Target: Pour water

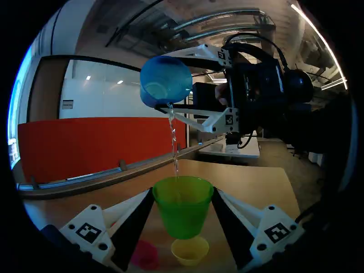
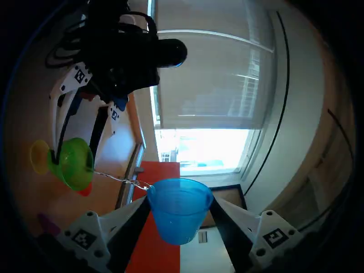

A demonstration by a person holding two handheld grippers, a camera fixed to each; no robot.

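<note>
My left gripper (image 1: 183,211) is shut on a green cup (image 1: 183,210), held upright above the wooden table (image 1: 255,182). Above it, my right gripper (image 1: 182,93) holds a blue cup (image 1: 164,82) tipped on its side, and a thin stream of water (image 1: 174,145) falls from its rim into the green cup. In the right gripper view, my right gripper (image 2: 179,214) is shut on the blue cup (image 2: 178,211); the water stream (image 2: 120,179) runs across to the green cup (image 2: 75,164), gripped by the left gripper (image 2: 77,152).
A yellow cup (image 1: 189,250) and a pink cup (image 1: 145,255) stand on the table under the green cup. The yellow cup (image 2: 38,156) sits behind the green one in the right gripper view. A red partition (image 1: 91,145) and a rail border the table's far side.
</note>
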